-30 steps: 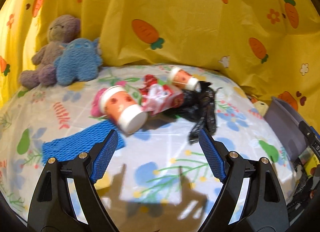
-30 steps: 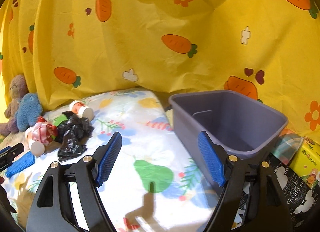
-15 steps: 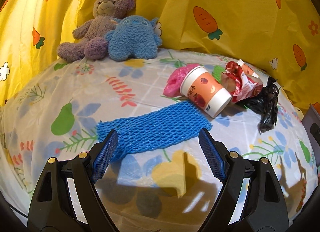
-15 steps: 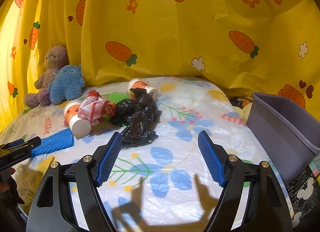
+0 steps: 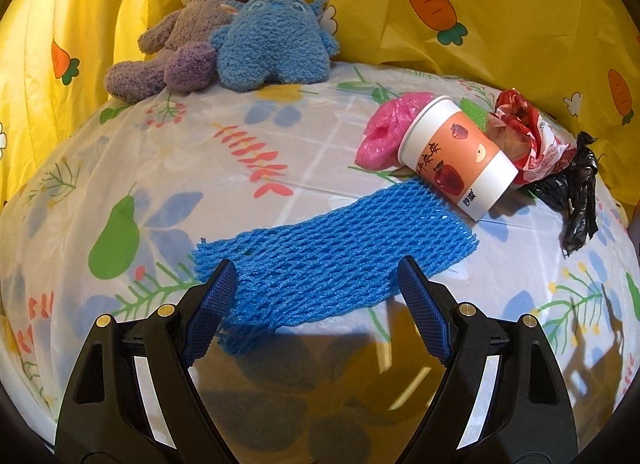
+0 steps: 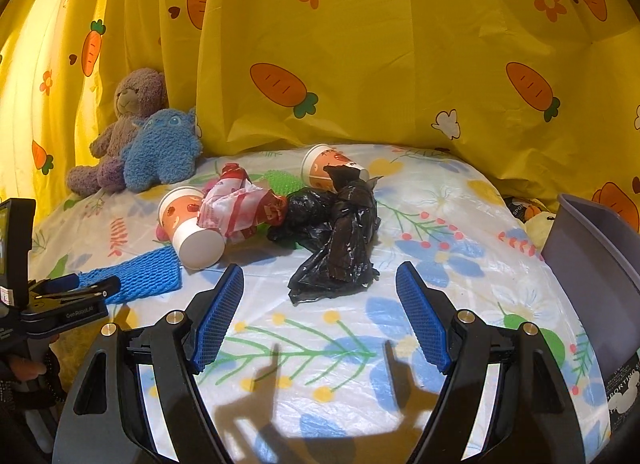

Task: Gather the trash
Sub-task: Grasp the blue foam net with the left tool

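Left claw (image 5: 316, 296) spread, straddling the blue foam net (image 5: 336, 252) — no pinch. Right claw (image 6: 320, 304) spread too, near the black bag (image 6: 340, 240) on the bed (image 6: 440, 264).

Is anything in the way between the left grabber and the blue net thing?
No, nothing visible. The left gripper has its jaws open right over the near end of the blue foam net. The paper cup only rests on the net's far end.
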The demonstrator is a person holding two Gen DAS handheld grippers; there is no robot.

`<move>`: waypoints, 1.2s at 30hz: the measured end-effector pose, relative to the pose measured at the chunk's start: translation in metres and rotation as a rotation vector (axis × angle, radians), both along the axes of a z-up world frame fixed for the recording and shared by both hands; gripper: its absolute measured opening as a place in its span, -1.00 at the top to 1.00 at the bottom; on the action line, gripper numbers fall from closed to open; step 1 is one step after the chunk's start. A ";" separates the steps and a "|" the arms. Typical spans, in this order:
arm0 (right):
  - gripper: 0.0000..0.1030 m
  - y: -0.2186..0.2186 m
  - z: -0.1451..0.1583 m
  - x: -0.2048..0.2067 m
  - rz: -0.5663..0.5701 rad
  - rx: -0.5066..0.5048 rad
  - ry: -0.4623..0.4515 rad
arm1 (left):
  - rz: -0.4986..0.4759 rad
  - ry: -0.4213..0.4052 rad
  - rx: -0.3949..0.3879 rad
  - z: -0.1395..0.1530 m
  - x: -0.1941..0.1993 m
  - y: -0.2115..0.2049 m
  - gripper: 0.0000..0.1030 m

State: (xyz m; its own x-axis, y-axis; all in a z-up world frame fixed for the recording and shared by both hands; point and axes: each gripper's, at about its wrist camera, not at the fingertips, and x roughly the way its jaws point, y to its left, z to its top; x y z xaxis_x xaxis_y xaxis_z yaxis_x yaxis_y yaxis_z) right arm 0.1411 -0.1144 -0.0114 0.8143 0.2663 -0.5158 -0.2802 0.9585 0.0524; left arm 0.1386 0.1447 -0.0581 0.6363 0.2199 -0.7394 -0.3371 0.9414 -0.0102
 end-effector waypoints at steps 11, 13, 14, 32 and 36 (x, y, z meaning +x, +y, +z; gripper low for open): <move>-0.49 0.033 0.002 0.011 0.075 -0.018 0.027 | -0.068 0.031 -0.048 -0.003 0.010 -0.005 0.17; -0.49 0.039 0.003 0.012 0.088 -0.018 0.031 | -0.096 0.023 -0.069 -0.002 0.012 -0.006 0.55; -0.49 0.042 0.002 0.013 0.094 -0.017 0.035 | -0.107 0.020 -0.080 -0.002 0.012 -0.006 0.62; -0.49 0.086 0.010 0.067 0.106 -0.033 0.075 | -0.064 -0.212 -0.168 0.041 -0.026 0.011 0.79; -0.46 0.092 0.000 0.086 0.084 -0.058 0.109 | -0.064 -0.219 -0.168 0.043 -0.028 0.012 0.79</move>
State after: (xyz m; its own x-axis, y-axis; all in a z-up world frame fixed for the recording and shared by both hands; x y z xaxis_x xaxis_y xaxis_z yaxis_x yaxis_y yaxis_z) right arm 0.2274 -0.0222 -0.0112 0.7289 0.2983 -0.6162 -0.3551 0.9343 0.0322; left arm 0.1104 0.1571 -0.0151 0.7933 0.0603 -0.6058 -0.2498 0.9397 -0.2337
